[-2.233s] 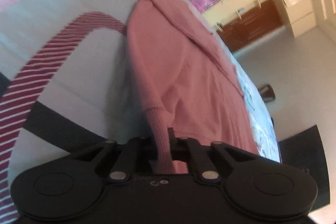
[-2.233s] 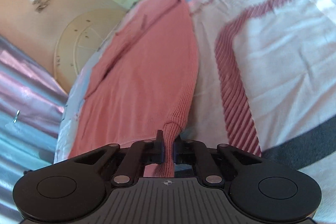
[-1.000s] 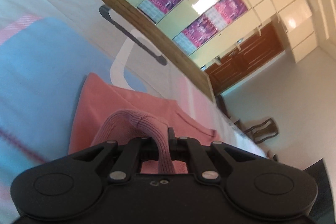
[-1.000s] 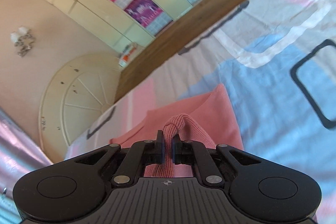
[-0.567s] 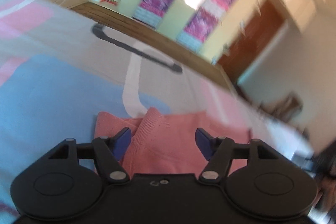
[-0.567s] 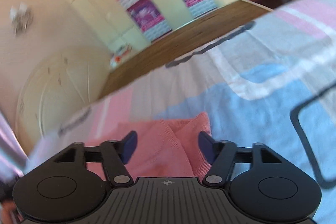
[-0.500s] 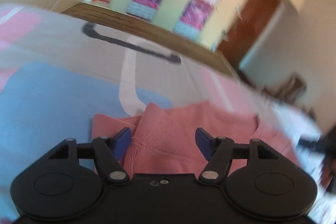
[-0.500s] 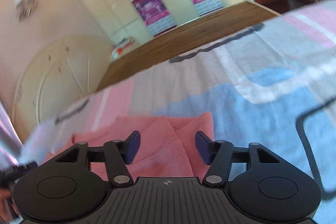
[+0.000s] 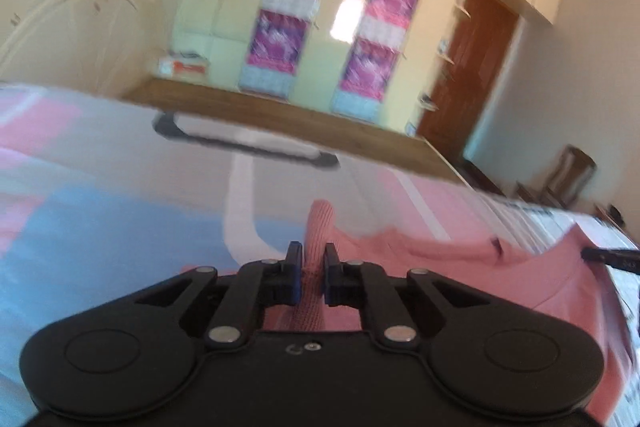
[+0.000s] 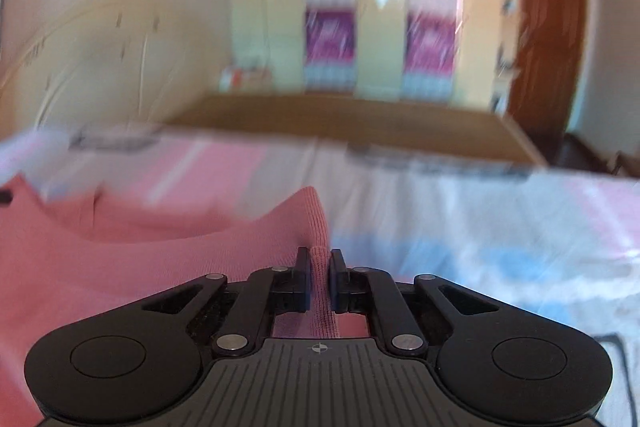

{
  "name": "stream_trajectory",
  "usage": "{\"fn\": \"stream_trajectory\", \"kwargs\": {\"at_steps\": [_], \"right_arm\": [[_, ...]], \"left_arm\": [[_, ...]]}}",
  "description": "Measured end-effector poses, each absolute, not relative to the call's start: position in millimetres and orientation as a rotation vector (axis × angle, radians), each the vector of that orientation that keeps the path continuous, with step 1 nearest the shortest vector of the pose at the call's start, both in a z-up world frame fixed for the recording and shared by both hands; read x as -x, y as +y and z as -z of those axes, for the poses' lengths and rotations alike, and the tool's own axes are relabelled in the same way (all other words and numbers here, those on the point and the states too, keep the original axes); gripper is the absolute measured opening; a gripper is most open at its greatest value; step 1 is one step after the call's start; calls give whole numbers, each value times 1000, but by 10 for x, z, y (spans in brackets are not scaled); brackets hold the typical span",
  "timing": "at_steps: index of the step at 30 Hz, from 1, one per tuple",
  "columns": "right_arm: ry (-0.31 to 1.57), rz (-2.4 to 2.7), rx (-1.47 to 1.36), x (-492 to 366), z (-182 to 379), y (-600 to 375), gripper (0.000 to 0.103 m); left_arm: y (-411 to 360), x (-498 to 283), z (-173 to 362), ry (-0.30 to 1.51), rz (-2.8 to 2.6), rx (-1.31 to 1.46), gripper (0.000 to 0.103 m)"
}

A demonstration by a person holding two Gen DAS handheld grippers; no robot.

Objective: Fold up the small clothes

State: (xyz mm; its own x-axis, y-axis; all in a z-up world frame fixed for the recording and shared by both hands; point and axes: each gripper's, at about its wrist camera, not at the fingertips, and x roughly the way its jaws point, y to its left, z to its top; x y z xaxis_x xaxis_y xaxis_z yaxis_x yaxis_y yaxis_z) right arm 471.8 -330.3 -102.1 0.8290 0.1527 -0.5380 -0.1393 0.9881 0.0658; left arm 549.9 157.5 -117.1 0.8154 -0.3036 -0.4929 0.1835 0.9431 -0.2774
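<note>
Pink knit garment (image 9: 440,267) lies on the patterned bedsheet (image 9: 100,239), long axis running across the lower frame toward the right edge. The left gripper (image 9: 312,279) and right gripper (image 10: 319,283) each pinch 1 ribbed fold. Motion blur obscures the background, and both gripper bodies hide the near cloth.

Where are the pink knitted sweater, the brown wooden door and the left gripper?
pink knitted sweater (image 10: 120,267): right wrist view, flat body panel.
brown wooden door (image 9: 472,67): left wrist view, middle panel.
left gripper (image 9: 313,267): left wrist view, between fingertips.
</note>
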Motion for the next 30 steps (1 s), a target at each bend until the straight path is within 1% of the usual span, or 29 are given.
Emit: {"fn": "stream_trajectory", "kwargs": {"at_steps": [3,6,11,14,15,16,17,18,20,21,22,23,24,27,29,30], "right_arm": [[613,-124,-42,-4841,1131,-3335,8],[623,-117,-47,-4899,1184,-3296,8],[714,-106,-14,-5063,1360,-3221,8],[738,-85,-33,-5118,1415,-3246,8],[743,-77,-54,-5127,1403,-3260,21],[745,-51,-58,-5135,1387,-3272,51],[728,-8,-36,-5095,1335,-3248,64],[682,5,-15,-5009,1260,-3198,69],[652,-109,20,-4864,1155,-3015,68],[661,-177,56,-4815,1142,-2871,60],[660,-257,86,-4765,1142,-2711,38],[672,-336,104,-4747,1162,-2549,31],[693,-394,111,-4772,1192,-2397,28],[728,-526,109,-4823,1309,-2096,28],[718,-550,141,-4848,1359,-2072,28],[720,-549,143,-4875,1384,-2128,28]], "left_arm": [[1557,-5649,1218,589,246,283,9],[1500,-5725,1269,618,219,242,9],[1496,-5790,1428,692,175,188,9],[1485,-5799,1477,717,161,164,15],[1494,-5806,1454,723,158,168,19],[1507,-5789,1416,725,148,174,27],[1497,-5726,1343,713,119,160,33],[1431,-5602,1241,667,96,113,39],[1183,-5410,1095,607,176,34,39],[1013,-5362,1065,617,258,23,40],[817,-5328,1069,635,342,14,40],[616,-5316,1100,665,425,17,40],[460,-5319,1142,691,484,18,40],[80,-5300,1299,711,556,-94,43],[52,-5278,1364,676,520,-171,50],[113,-5281,1382,659,477,-186,60]]}}
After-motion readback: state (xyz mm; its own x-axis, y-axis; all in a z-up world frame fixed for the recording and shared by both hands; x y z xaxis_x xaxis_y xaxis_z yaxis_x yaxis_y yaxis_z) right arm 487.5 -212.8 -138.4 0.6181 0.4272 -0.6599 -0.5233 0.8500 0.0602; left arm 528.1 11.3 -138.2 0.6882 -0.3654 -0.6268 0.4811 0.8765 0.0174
